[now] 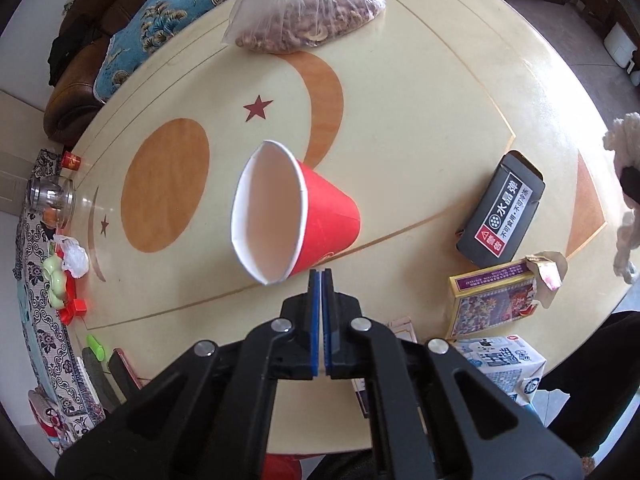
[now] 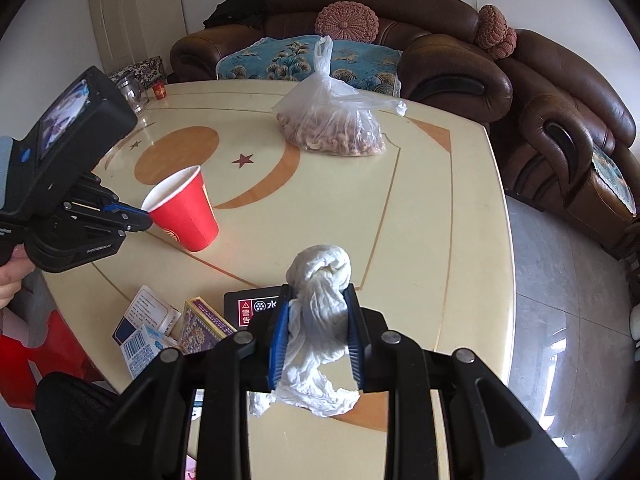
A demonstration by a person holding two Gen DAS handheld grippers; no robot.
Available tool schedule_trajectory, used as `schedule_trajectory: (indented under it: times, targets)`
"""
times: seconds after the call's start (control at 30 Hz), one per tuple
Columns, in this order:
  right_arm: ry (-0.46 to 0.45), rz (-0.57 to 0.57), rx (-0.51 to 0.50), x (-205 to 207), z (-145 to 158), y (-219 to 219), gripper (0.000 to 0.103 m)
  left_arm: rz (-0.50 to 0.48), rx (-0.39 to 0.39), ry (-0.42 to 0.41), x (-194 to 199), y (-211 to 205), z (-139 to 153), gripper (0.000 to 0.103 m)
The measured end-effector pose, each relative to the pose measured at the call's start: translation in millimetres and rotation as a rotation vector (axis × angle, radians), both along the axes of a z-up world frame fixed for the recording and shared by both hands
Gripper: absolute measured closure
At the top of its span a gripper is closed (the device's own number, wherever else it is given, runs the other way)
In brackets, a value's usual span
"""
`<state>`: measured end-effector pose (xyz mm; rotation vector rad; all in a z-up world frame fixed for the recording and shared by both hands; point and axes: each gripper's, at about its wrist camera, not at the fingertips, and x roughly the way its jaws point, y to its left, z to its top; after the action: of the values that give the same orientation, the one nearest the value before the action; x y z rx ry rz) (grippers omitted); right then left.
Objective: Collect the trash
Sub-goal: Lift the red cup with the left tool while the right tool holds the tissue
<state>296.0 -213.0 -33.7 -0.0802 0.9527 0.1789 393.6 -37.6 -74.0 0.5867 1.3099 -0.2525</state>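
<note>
Above the cream table [image 2: 440, 200], white tissue wad [image 2: 320, 312] clamped between right tool [image 2: 318, 304] fingers.

Bright daylight, sharp centre, heavy fisheye warp + dark corners

The left gripper [image 1: 320, 276] was black plastic, its two fingers lined with blue pads [image 1: 316, 320]. Four round silver pivot pins [image 1: 281, 325] sat across its angular linkage arms. Seen from the right wrist view, its body carried a small lit screen [image 2: 64, 114] at ten o'clock and faint white lettering along its lower edge. The right gripper [image 2: 318, 300] matched it: black arms, blue ribbed pads [image 2: 280, 340], silver pins [image 2: 390, 337].
</note>
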Motion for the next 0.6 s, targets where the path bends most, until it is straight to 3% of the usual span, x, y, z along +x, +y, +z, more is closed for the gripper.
schedule_trajectory:
  times: [0.13, 0.27, 0.6]
  targets:
    - [0.003, -0.001, 0.001, -3.7, -2.4, -4.0, 0.077, 0.006, -0.054, -0.006, 3.9, 5.0, 8.5, 0.099]
    - [0.011, -0.001, 0.017, -0.7, -4.7, -9.2, 0.077, -0.019, -0.053, -0.031, 10.7, 2.7, 16.3, 0.080]
    - [0.040, 0.001, 0.045, 12.5, -21.9, -12.1, 0.077, -0.012, -0.048, 0.024, 25.6, -3.4, -2.5, 0.072]
